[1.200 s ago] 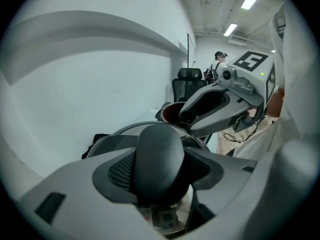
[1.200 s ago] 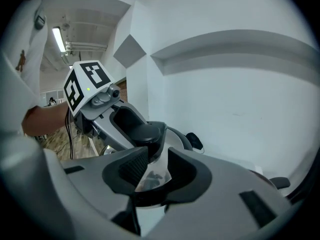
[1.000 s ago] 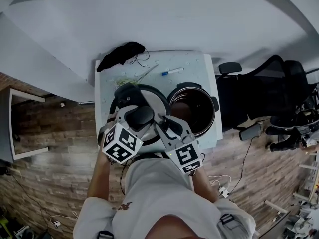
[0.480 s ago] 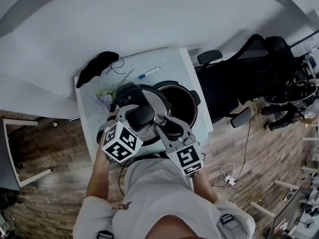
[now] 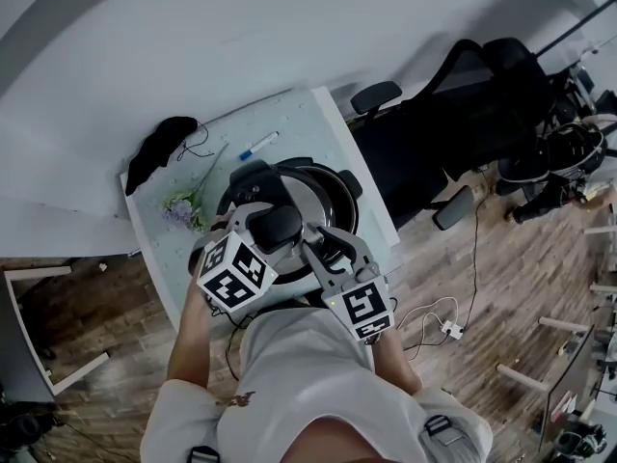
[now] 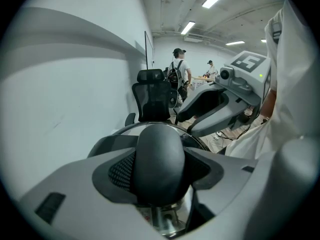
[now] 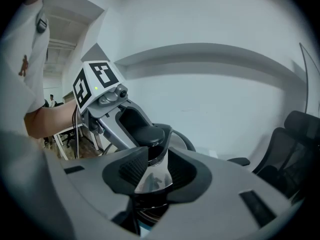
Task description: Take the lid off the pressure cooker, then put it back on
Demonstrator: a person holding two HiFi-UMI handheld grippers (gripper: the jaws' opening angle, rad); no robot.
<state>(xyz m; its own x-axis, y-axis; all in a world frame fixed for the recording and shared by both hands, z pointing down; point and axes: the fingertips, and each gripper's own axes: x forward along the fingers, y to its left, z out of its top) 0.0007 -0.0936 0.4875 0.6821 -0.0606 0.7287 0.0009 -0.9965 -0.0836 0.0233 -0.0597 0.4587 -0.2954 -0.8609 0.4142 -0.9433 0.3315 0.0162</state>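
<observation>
Both grippers carry the steel lid (image 5: 307,204) low over the black pressure cooker pot (image 5: 337,189) on the small table (image 5: 289,123); the lid covers most of the pot's mouth. My left gripper (image 5: 273,228) is shut on the lid's black knob (image 6: 160,166), whose dome fills the space between the pads. From the right, my right gripper (image 5: 323,246) is shut on the lid's shiny edge (image 7: 151,176). The right gripper view also has the knob (image 7: 149,134) with the left gripper over it. The pot's inside is hidden.
A blue pen (image 5: 257,146), a black cloth (image 5: 159,152) and a small flower sprig (image 5: 181,207) lie on the table behind and left of the pot. A black office chair (image 5: 424,143) stands close on the right. Two people (image 6: 178,76) stand far off.
The lid has travelled right, from beside the open pot to over its mouth, with both grippers still clamped on it. The head view has swung, so table and chair shifted left.
</observation>
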